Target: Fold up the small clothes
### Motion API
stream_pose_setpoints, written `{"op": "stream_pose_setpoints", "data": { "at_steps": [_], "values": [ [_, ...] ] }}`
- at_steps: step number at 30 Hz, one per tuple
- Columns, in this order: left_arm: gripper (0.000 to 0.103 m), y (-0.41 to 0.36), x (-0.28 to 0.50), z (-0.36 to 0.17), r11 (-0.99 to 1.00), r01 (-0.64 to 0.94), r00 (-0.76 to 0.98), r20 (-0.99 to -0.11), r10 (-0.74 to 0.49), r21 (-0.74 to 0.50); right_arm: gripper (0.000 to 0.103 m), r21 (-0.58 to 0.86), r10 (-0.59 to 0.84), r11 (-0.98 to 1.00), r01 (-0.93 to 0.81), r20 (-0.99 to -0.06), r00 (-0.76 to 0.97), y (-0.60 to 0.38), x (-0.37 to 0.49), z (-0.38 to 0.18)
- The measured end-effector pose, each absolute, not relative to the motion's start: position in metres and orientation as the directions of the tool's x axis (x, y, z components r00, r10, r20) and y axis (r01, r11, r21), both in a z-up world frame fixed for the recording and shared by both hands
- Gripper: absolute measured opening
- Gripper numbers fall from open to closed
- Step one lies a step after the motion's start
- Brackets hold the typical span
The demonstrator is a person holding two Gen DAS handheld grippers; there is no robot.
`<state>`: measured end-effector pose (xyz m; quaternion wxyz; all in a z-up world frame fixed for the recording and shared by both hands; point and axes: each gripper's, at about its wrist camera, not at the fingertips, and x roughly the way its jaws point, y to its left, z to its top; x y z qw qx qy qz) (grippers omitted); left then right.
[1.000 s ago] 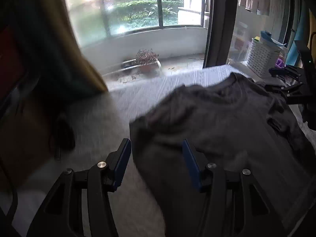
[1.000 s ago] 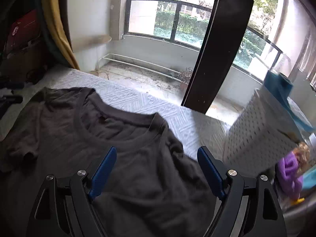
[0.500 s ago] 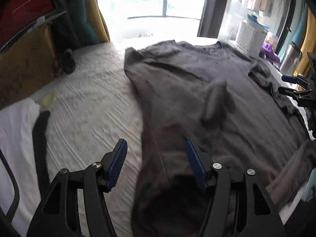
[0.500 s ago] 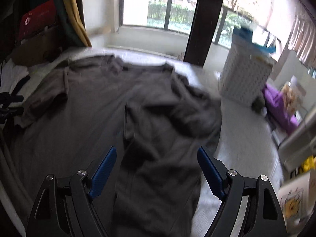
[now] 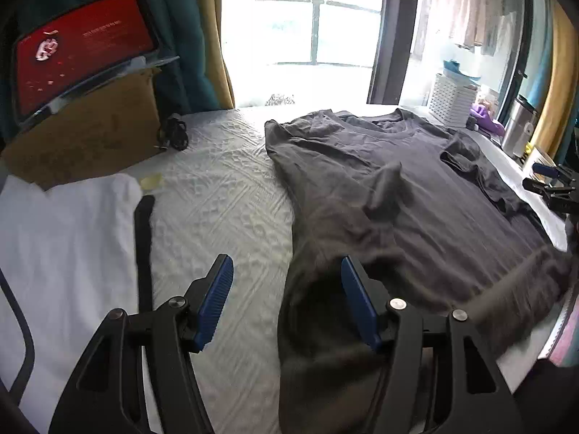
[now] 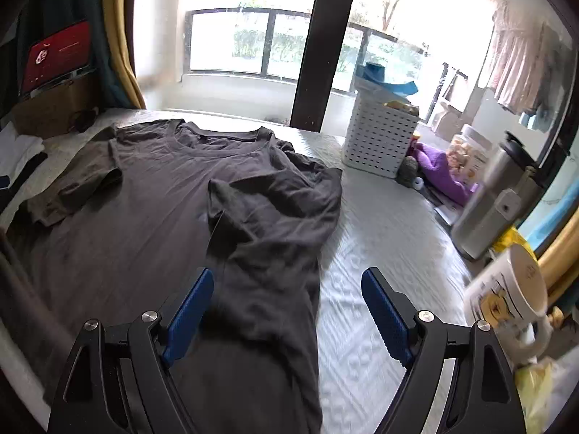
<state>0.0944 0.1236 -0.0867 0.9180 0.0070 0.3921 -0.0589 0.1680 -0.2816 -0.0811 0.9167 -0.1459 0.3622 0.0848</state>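
A dark grey T-shirt [image 5: 409,195] lies spread on the white quilted bed [image 5: 220,195], collar toward the window; it also shows in the right wrist view [image 6: 144,195]. Both side edges are folded in over the body, with rumpled sleeves [image 6: 275,195]. My left gripper [image 5: 286,289] is open and empty above the shirt's near left hem edge. My right gripper [image 6: 286,300] is open and empty above the folded right side near the hem. The right gripper also shows at the right edge of the left wrist view [image 5: 550,184].
Folded white cloth [image 5: 61,238] with a black strap [image 5: 143,238] lies at the left. A cardboard box [image 5: 83,133] and red package [image 5: 79,47] stand behind. A white basket [image 6: 380,137], purple item [image 6: 445,170], metal flask [image 6: 495,202] and mug [image 6: 506,289] crowd the right.
Both grippers have pulled back from the collar end toward the hem end, open throughout. The shirt now lies spread flat with its sides folded in.
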Motion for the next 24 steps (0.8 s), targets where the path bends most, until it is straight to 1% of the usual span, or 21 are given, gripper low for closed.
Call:
{"op": "stream_pose_setpoints", "data": {
  "at_steps": [2,4,10,15,21,24],
  "values": [
    [0.063,0.122,0.076,-0.086,0.992,0.123,0.710,-0.697,-0.099,-0.015,0.085,-0.216,0.044,0.942,-0.258,-0.681,0.731,-0.282,0.151,-0.079],
    [0.067,0.121,0.057,-0.088,0.990,0.142,0.719,-0.687,-0.107,-0.006,0.085,-0.232,0.031,0.940,-0.249,-0.670,0.742,-0.284,0.138,-0.074],
    [0.067,0.122,0.025,-0.088,0.986,0.148,0.731,-0.680,-0.055,0.080,0.085,-0.263,-0.004,0.941,-0.215,-0.641,0.767,-0.291,0.102,-0.061],
    [0.067,0.135,0.012,-0.090,0.993,0.095,0.732,-0.681,-0.020,0.073,0.085,-0.262,-0.034,0.949,-0.174,-0.637,0.770,-0.307,0.070,-0.063],
    [0.067,0.136,0.006,-0.087,0.997,0.071,0.744,-0.666,-0.056,-0.004,0.085,-0.243,-0.079,0.964,-0.111,-0.654,0.752,-0.334,0.031,-0.077],
    [0.067,0.131,0.006,-0.087,0.998,0.070,0.743,-0.667,-0.052,0.000,0.085,-0.285,-0.121,0.955,-0.087,-0.638,0.761,-0.338,0.011,-0.084]
  ]
}}
